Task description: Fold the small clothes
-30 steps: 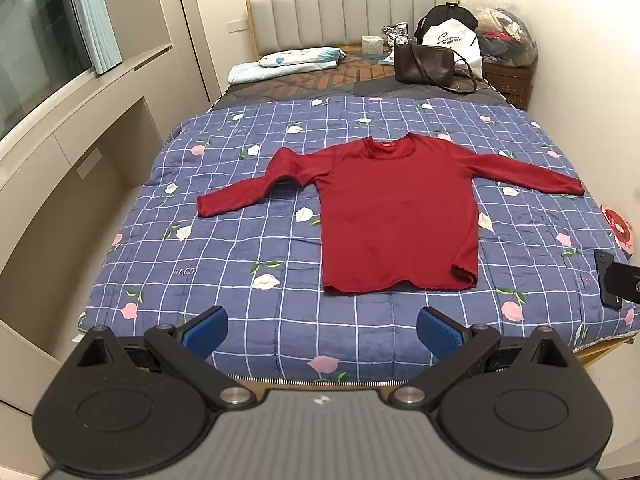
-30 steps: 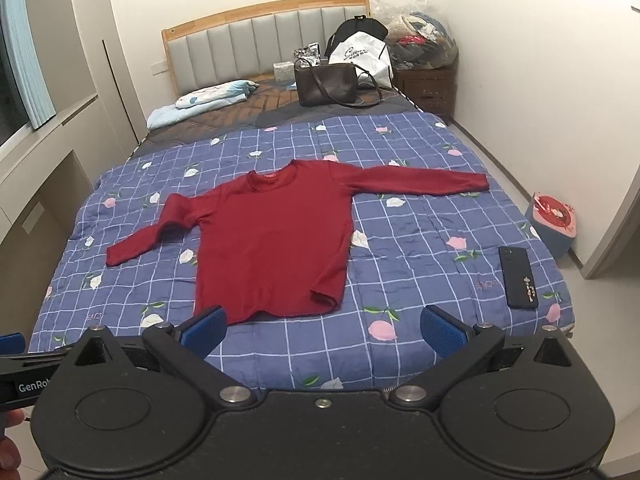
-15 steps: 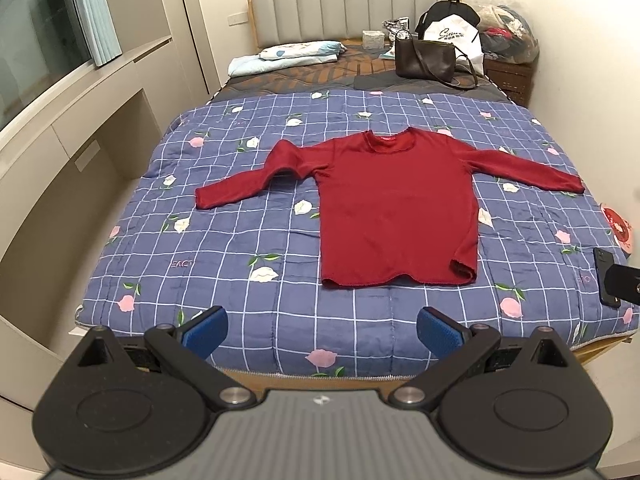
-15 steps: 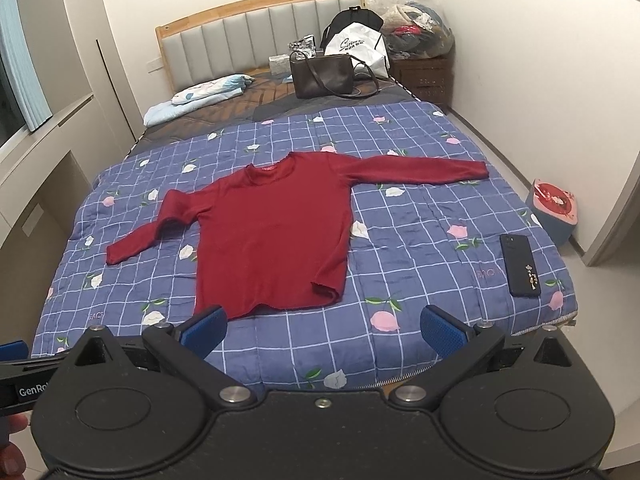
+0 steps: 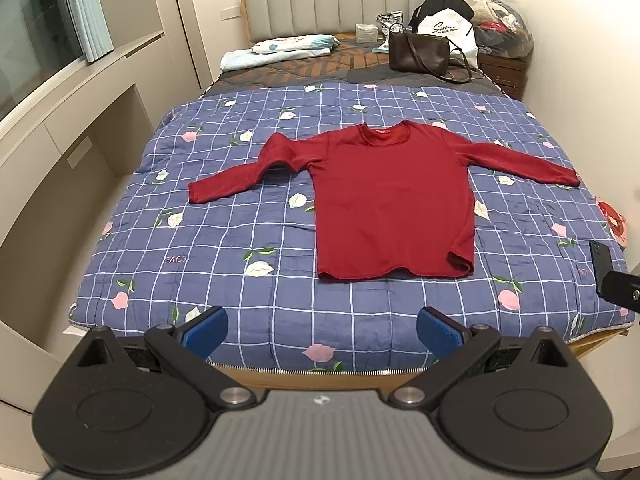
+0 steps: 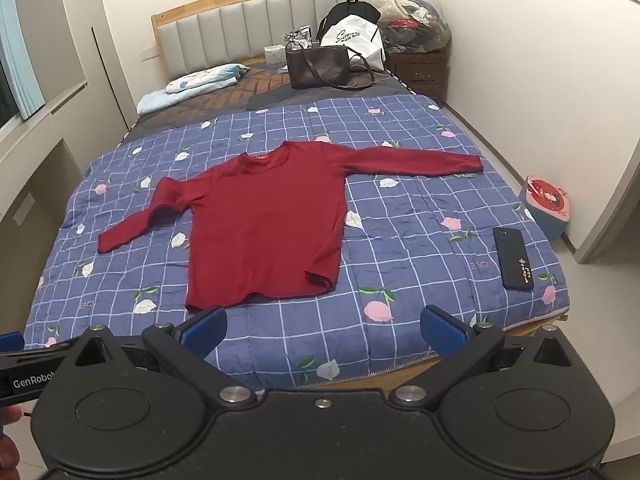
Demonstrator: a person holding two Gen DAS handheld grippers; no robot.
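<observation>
Both claws sit a little farther back from the bed than a second ago: more of the wooden foot rail shows below the quilt, and the garment lies slightly higher in each view. Left claw (image 5: 320, 330) released, blue pads wide apart, nothing between them, hovering off the foot of the bed. Right claw (image 6: 324, 328) likewise released and empty, beside the left one.

Dark red long-sleeved knit top (image 5: 394, 204) lies flat, face up, near the middle of the blue checked floral quilt (image 5: 224, 248), neckline toward the headboard, hem toward the claws. Both sleeves spread outward; the left-hand sleeve is bent and bunched at the shoulder.

Black phone (image 6: 513, 258) rests on the quilt near its right edge, well apart from the top. Brown leather handbag (image 6: 320, 66) stands near the headboard.
</observation>
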